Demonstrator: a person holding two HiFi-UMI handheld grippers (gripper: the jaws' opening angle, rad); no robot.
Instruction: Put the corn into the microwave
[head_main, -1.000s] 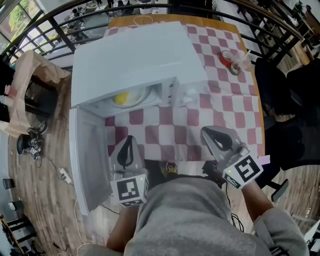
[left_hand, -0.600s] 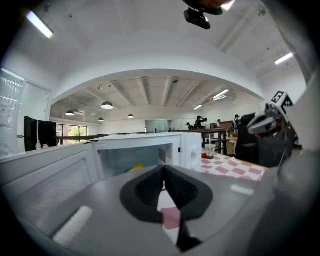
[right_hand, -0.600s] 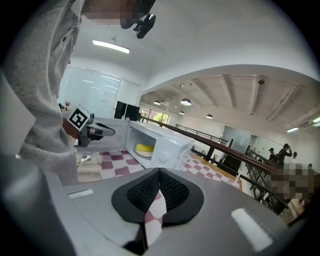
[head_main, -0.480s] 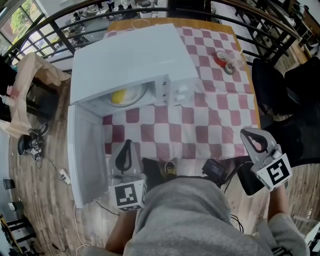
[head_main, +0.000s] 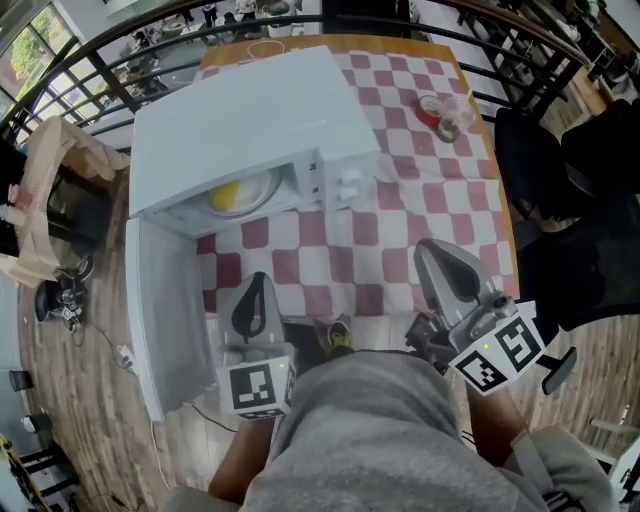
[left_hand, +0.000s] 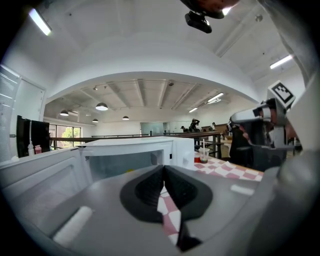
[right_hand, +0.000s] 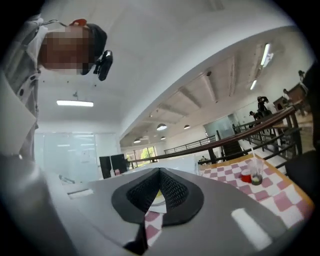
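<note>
Checkered tablecloth (head_main: 400, 222) holds open microwave (head_main: 240, 110), corn (head_main: 226, 196) lying crosswise inside; left gripper (head_main: 257, 280) and right gripper (head_main: 428, 248) fingers closed, empty.

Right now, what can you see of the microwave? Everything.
The microwave is a white, boxy unit standing on the red-and-white checked tablecloth, toward the left of the table in the head view. Its door is swung wide open on the left side, out past the table edge. Inside, the yellow corn lies on a round plate. The control panel sits right of the opening.
</note>
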